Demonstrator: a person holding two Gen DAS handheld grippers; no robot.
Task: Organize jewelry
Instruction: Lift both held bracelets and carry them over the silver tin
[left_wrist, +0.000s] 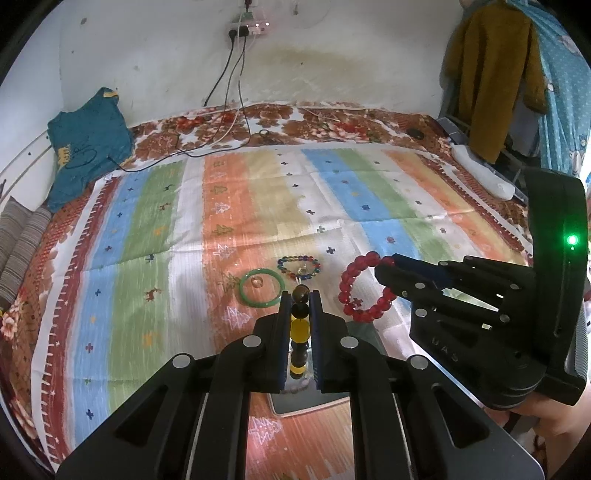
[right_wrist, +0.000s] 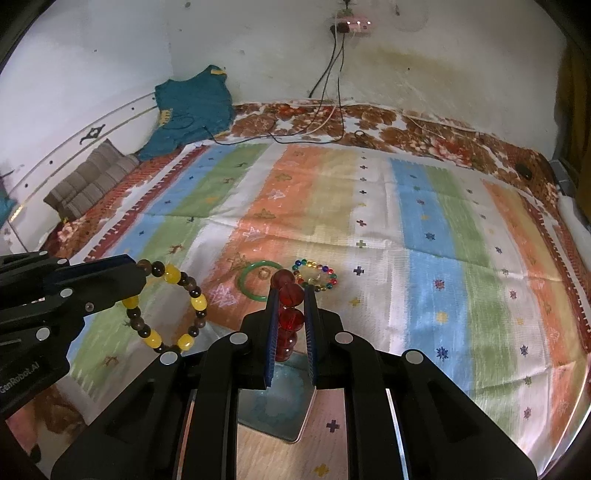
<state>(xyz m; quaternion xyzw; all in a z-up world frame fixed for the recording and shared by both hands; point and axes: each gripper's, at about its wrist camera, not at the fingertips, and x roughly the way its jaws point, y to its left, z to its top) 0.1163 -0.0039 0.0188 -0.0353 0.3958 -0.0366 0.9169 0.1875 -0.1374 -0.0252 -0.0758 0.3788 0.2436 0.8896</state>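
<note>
Left gripper (left_wrist: 300, 295): jaws narrow, pinched on the yellow and brown bracelet (left_wrist: 299, 332); beads sit stacked between the two fingers, seen edge-on in its own camera.
Yellow and brown bracelet, from the right wrist: it hangs as a full loop (right_wrist: 168, 306) off the tip of the left gripper (right_wrist: 138, 271), lifted above the blanket.
Right gripper (right_wrist: 290, 295): jaws narrow too, closed on the red bracelet (right_wrist: 288, 314); red beads line up between the blue finger pads (right_wrist: 271, 332).
Red bracelet, from the left wrist: the loop (left_wrist: 364, 288) dangles from the tip of the right gripper (left_wrist: 388, 264), clear of the blanket.
Green bangle (left_wrist: 261, 288): flat on the striped blanket (left_wrist: 184, 240), on the orange band, just beyond both grippers; something small lies inside its ring.
Colourful bead bracelet (left_wrist: 299, 266): flat on the blanket just beside the bangle, to its right; whether they touch, I cannot tell.
Tray (right_wrist: 273, 402): a greenish surface shows below the right gripper's fingers, mostly hidden; a similar edge (left_wrist: 295, 402) shows under the left gripper.
Background: blue-green shirt (left_wrist: 88, 144) at the far left corner of the bed, cables (left_wrist: 236, 92) running down the white wall (left_wrist: 147, 55) from a power strip (left_wrist: 247, 27).
</note>
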